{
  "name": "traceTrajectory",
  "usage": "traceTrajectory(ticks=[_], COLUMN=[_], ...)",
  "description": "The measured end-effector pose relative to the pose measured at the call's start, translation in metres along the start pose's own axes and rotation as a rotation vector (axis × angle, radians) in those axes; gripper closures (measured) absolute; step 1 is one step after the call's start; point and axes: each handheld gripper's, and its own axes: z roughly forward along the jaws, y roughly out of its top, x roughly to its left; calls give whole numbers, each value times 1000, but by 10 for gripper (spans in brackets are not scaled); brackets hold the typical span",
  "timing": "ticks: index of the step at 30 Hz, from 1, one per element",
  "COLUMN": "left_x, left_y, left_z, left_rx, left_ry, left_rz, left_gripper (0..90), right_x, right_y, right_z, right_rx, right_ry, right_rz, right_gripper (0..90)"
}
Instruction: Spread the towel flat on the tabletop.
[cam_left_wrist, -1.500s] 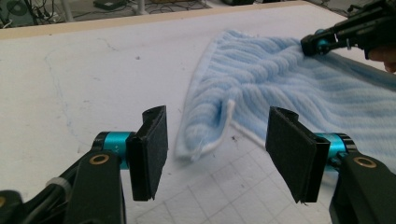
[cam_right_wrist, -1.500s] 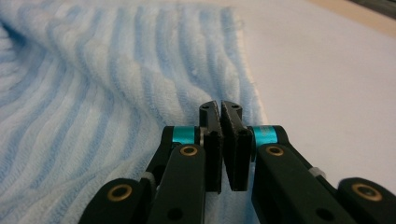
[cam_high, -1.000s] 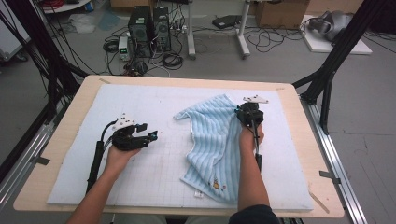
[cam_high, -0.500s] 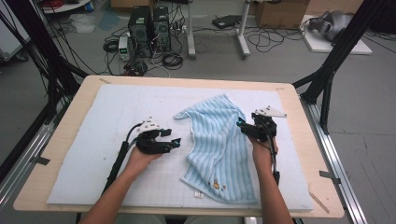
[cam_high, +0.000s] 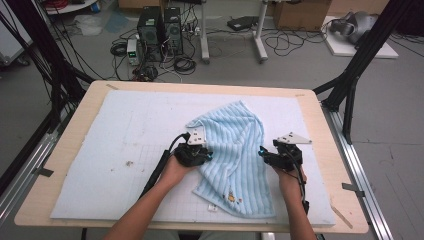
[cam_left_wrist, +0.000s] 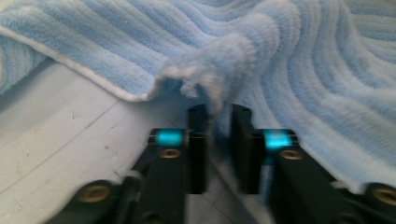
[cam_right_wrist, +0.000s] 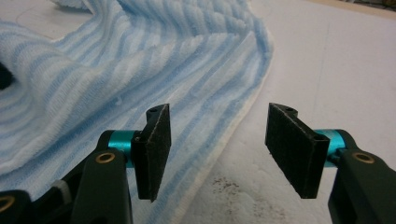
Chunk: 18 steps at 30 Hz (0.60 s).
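Observation:
A light blue striped towel lies crumpled on the white mat, with a small embroidered figure near its front edge. My left gripper is at the towel's left edge. In the left gripper view its jaws stand close together around a raised tuft of the towel edge, so the left gripper is shut on it. My right gripper sits at the towel's right edge. In the right gripper view the towel edge runs between the wide-apart jaws of the right gripper, which is open and touches nothing.
The white gridded mat covers a wooden table. Black frame posts rise at the back corners, and metal rails run along both sides. Computers and cables lie on the floor beyond the far edge.
My left gripper has moved right across the mat to the towel's left edge and closed on it. My right gripper has drawn back toward the person along the towel's right edge.

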Motion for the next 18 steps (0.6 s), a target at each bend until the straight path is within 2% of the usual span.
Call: traceTrajectory(ticks=[1,6,12,14,15,16,17,18], left_x=[1,17,47,56,59,62,64,65], left_y=[0,-3,-16,-21,-23,-25,-26,-27], left_z=[0,-6,-27,-35,-38,-40,-41,-42], left_rx=[2,12,13,-5,-10,-14,-10,-7], left_ry=[12,59,126,145,153,153,154,166], left_rz=[-3,-78,-153,-189,-194,-204,-202,-196], left_gripper=[868,876,877,877,877,877,878,878], right_x=[1,7,23,26,26,28,32,32], right_y=[-1,-3,-3,1,1,3,7,7], right_z=[1,8,31,37,37,39,45,45], right_rx=[7,33,121,109,109,109,107,107], right_ry=[4,31,61,65,65,74,88,88], right_rz=[8,0,-14,-13,-13,-16,-24,-24], right_gripper=[401,414,434,580,580,641,775,775])
